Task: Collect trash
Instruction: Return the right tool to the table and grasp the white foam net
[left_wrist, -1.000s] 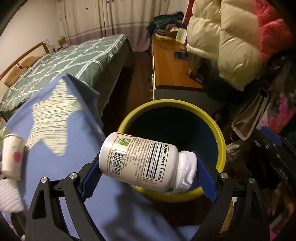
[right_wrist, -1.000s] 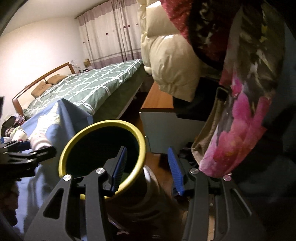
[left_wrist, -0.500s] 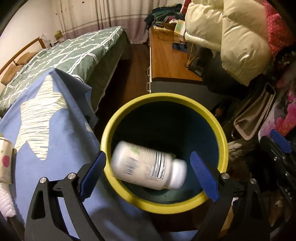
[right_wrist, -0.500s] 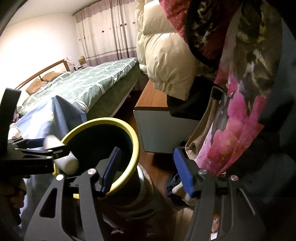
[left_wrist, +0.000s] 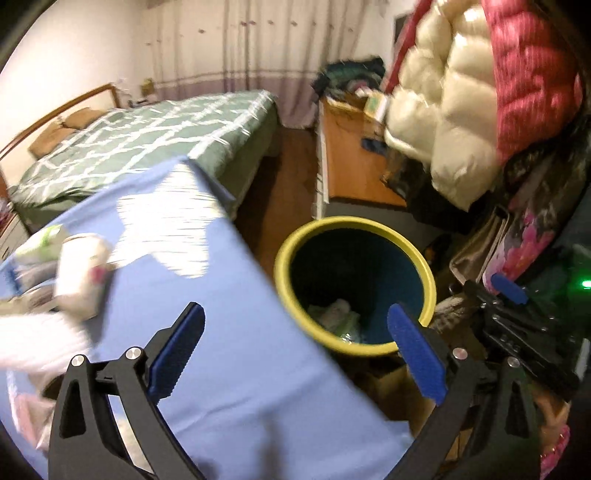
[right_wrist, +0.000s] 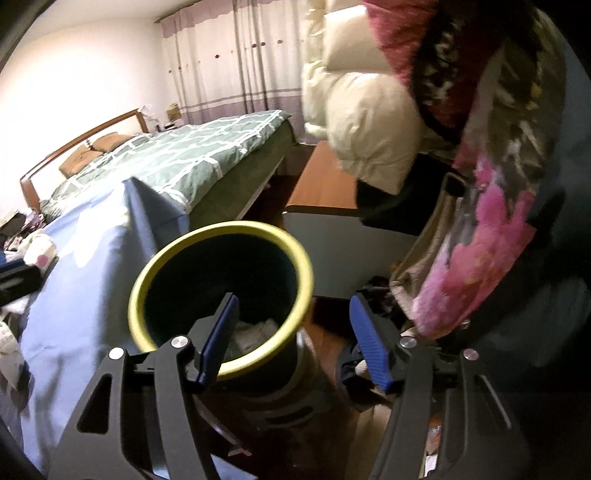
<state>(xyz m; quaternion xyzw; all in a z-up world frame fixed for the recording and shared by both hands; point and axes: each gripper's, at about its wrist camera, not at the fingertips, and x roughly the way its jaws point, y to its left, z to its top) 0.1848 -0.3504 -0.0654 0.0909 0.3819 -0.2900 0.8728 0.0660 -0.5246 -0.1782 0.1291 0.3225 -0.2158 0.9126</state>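
- Left gripper (left_wrist: 295, 347): jaws opening, near full spread, nothing between the blue pads. The gripper hangs over the blue cloth (left_wrist: 236, 332), beside the near rim of the trash bin (left_wrist: 354, 223).
- Right gripper (right_wrist: 293, 339): jaws opening, about half spread, nothing held. Its left finger stands in front of the bin's near rim; its right finger stands outside the bin, over the floor clutter.
- Trash bin: dark wall, yellow rim, upright, mouth upward. Pale crumpled refuse (left_wrist: 334, 314) lies at the bottom. Individual items in the refuse cannot be told apart.
- Remaining trash, judged: a white roll-shaped item (left_wrist: 79, 280) lies on the blue cloth, well apart from the bin on the side away from the right gripper. More pale items lie just beside it; blur hides their kind.
- Key relation: the roll lies up and left of the left fingers in the left wrist view. The left gripper is the nearer one; the right gripper is beyond the bin.
- Roll axis: the long axis appears to run roughly upright in the left wrist view, tilted slightly. Blur prevents telling which end is which.
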